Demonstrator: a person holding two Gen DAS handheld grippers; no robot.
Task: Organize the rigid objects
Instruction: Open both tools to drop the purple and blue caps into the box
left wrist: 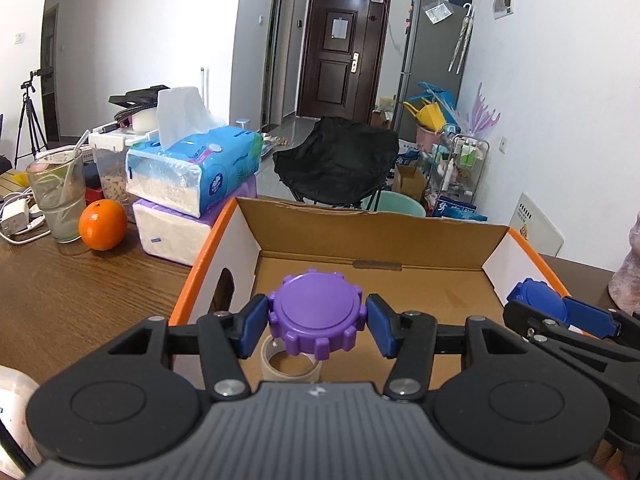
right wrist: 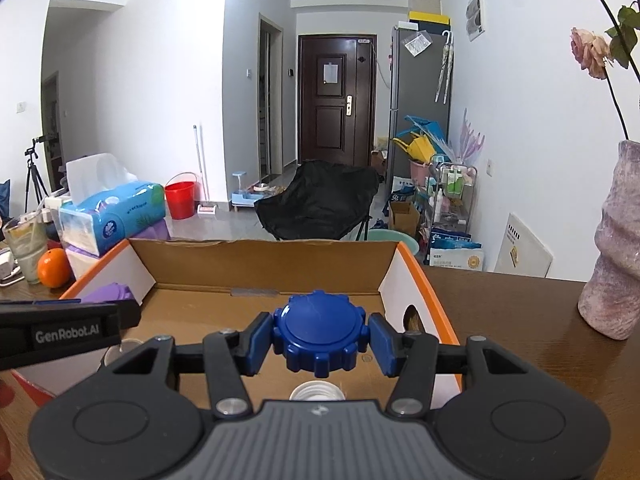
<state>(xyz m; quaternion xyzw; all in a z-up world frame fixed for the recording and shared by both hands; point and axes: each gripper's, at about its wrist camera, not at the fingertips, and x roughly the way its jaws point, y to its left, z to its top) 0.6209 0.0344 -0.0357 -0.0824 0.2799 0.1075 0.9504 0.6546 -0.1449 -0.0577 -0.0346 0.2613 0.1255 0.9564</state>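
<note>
left gripper [left wrist: 317,326] – clamped on purple cap [left wrist: 317,314], round, notched rim, flat top | right gripper [right wrist: 319,337] – clamped on matching blue cap [right wrist: 320,334] | both above orange-edged cardboard box [left wrist: 360,236]

Setting: a lived-in home, seen across a wooden table [left wrist: 80,292] toward an entrance hallway. Indicators: a dark panelled front door [left wrist: 340,56], a tall grey refrigerator [left wrist: 432,60] with umbrellas [left wrist: 464,36] hanging beside it, a black folding chair [left wrist: 336,160], stacked tissue packs [left wrist: 192,168], an orange [left wrist: 103,225], a drinking glass [left wrist: 60,196], a red bucket [right wrist: 180,198], and a vase [right wrist: 616,256] holding a rose [right wrist: 590,54].
</note>
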